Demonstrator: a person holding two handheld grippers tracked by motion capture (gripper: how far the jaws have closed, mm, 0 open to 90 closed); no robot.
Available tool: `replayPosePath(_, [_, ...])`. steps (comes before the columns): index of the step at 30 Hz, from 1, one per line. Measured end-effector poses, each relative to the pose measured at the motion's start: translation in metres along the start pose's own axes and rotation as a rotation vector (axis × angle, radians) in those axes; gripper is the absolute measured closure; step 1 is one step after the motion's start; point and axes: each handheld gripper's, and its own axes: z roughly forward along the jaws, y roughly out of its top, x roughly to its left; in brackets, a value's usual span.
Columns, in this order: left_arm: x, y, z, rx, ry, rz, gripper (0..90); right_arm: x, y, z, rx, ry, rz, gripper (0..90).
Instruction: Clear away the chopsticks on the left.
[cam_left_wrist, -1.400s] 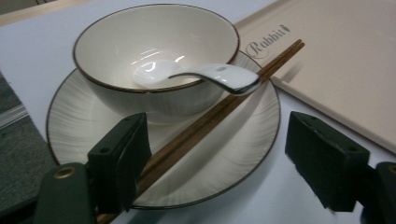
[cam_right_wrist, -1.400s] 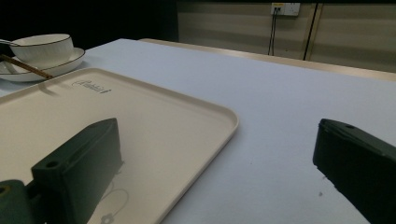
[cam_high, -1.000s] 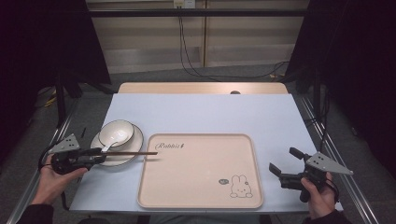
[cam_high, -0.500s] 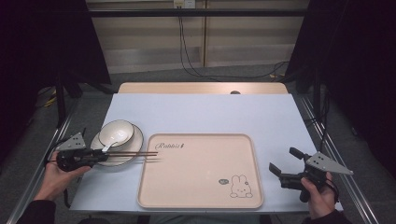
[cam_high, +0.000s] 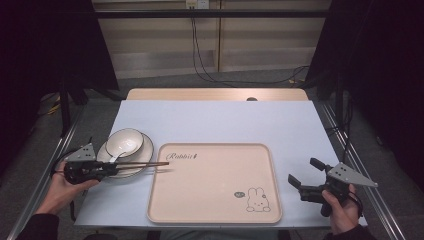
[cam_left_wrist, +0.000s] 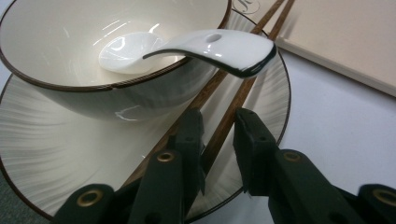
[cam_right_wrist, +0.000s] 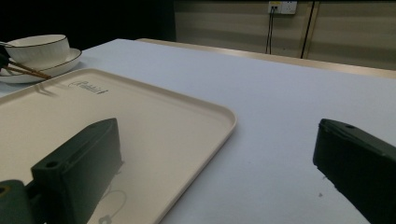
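Where bowl (cam_left_wrist: 93, 56) overhangs | chopsticks (cam_left_wrist: 224, 121) partly hidden | left tongs (cam_left_wrist: 217, 135) closing

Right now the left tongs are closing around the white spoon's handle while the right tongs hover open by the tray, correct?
Not quite. The left tongs have just been closing around the brown chopsticks lying across the plate, not the spoon, which rests in the bowl above them; the left gripper view shows this. The right tongs do hover open by the tray.

Dim room, dark curtains (cam_high: 45, 45) both sides, beige wall panels (cam_high: 160, 45) w/ outlet (cam_high: 196, 4), cables (cam_high: 210, 75) on grey floor (cam_high: 200, 82).
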Motion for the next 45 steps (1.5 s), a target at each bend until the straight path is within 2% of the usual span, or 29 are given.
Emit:
replayPosePath(2, [-0.001,0.003,-0.001,0.037,-0.025,0.035,76.7,0.000,0.000,0.000,0.002,0.000,0.002,0.6])
replayPosePath(6, [-0.002,0.003,0.000,0.041,-0.048,0.035,79.6,0.000,0.000,0.000,-0.002,0.000,-0.002,0.6])
replayPosePath(16, [-0.003,0.004,0.000,0.048,-0.065,0.008,84.4,0.000,0.000,0.000,0.002,-0.002,0.003,0.6])
replayPosePath(21, [-0.004,0.005,-0.001,0.037,-0.083,-0.025,84.5,0.000,0.000,0.000,-0.001,-0.003,-0.002,0.6])
replayPosePath(22, [-0.005,0.006,-0.002,0.039,-0.072,-0.029,84.6,0.000,0.000,0.000,-0.003,-0.004,-0.001,0.6])
replayPosePath(28, [-0.010,0.009,-0.007,0.000,-0.091,-0.065,84.7,-0.001,0.000,0.000,-0.006,0.000,-0.002,0.6])
replayPosePath(30, [-0.014,0.011,-0.011,-0.018,-0.084,-0.093,84.7,0.000,0.000,0.000,-0.005,0.003,-0.001,0.6])
replayPosePath(36, [-0.020,0.011,-0.018,-0.043,-0.075,-0.137,84.7,-0.001,0.000,0.000,-0.011,0.002,-0.006,0.6])
replayPosePath(38, [-0.024,0.010,-0.020,-0.038,-0.069,-0.160,84.7,0.000,0.000,0.000,-0.010,0.006,-0.002,0.6])
replayPosePath(40, [-0.032,0.009,-0.023,-0.042,-0.057,-0.187,84.7,0.000,0.000,0.000,-0.011,0.005,-0.005,0.6])
replayPosePath(43, [-0.038,0.009,-0.025,-0.054,-0.057,-0.208,84.7,0.000,0.000,0.000,-0.011,0.006,-0.004,0.6])
replayPosePath(45, [-0.044,0.009,-0.026,-0.061,-0.038,-0.218,84.7,0.000,0.000,0.000,-0.013,0.005,0.000,0.6])
